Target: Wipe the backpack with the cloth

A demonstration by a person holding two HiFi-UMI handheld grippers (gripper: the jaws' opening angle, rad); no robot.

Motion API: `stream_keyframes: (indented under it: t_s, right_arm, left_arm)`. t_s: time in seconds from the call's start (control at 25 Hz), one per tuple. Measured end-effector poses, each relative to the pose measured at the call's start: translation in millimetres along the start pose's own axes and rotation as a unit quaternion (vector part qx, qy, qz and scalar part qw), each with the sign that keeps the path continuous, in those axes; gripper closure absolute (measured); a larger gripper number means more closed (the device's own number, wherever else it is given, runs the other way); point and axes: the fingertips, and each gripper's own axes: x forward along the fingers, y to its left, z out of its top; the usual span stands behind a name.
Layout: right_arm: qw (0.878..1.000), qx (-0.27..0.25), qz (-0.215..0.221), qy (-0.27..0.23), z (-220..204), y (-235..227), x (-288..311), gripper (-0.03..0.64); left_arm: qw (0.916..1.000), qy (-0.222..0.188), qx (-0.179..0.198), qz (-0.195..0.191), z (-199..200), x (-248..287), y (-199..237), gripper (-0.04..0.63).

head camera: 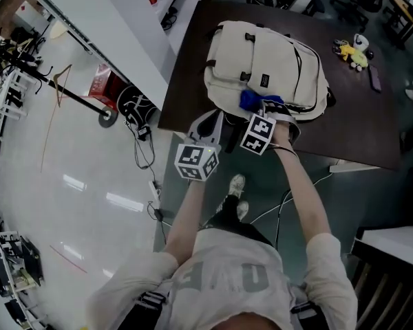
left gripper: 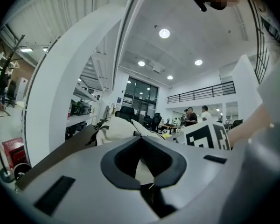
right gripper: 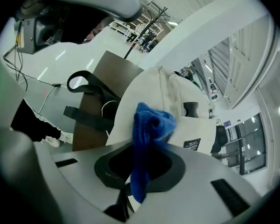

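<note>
A cream backpack lies flat on the dark brown table, near its front edge. A blue cloth rests on the backpack's near end, and my right gripper is shut on it. In the right gripper view the cloth rises from between the jaws of the right gripper, with the backpack just beyond. My left gripper is at the table's edge by the backpack's pale strap. In the left gripper view its jaws look shut on a pale strip.
A yellow toy and a small dark flat object lie at the table's far right. Black straps hang over the table's front edge. Cables and a red box are on the floor at left. A white desk stands at right.
</note>
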Motion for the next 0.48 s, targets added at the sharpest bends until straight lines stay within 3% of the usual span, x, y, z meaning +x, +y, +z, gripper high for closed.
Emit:
stream_keyframes:
  t_s: [0.28, 0.48]
  right_arm:
    - [0.999, -0.003, 0.035, -0.041, 0, 0, -22, 0.575]
    - [0.996, 0.035, -0.041, -0.065, -8, -97, -49, 0.575]
  left_arm:
    - [0.9993, -0.010, 0.012, -0.034, 12, 43, -19, 0.591]
    - [0.9985, -0.026, 0.012, -0.047, 34, 91, -12, 0.591]
